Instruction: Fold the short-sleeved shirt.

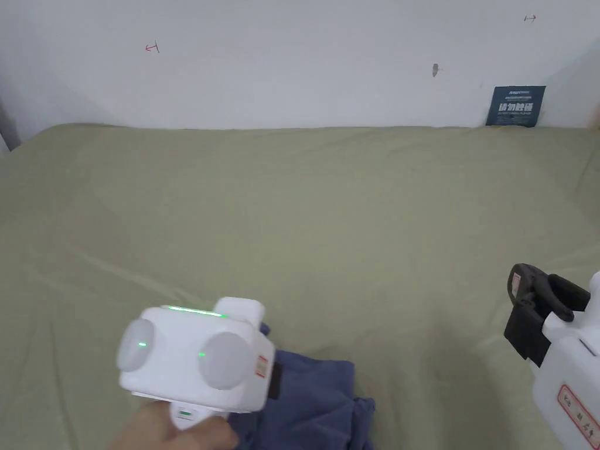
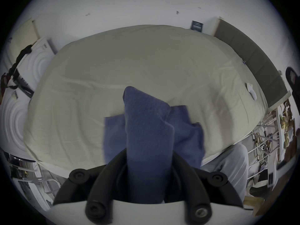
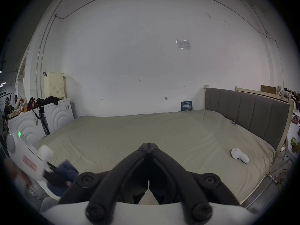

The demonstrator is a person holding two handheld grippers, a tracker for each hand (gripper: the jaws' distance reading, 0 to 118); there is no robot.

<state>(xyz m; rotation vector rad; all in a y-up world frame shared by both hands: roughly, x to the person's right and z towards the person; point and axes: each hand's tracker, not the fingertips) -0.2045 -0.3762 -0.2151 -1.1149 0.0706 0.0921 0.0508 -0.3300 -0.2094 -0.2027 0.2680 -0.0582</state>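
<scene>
Where the near edge of the bed (image 1: pixel 328 222) is met, a blue short-sleeved shirt (image 2: pixel 149 131) is seen bunched in soft, thick folds on the smooth olive-green sheet. Its fabric looks fleecy and matte. A raised fold is pinched between the black curved jaws of the left gripper (image 2: pixel 148 162), whose white glossy body is held in a hand (image 1: pixel 170 430). The right gripper (image 3: pixel 148 145) is held apart above the sheet, its jaws pressed together on nothing.

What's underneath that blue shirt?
The green bedsheet shows all round the blue shirt, bunched between the left gripper fingers; whatever lies beneath the heap is hidden.
</scene>
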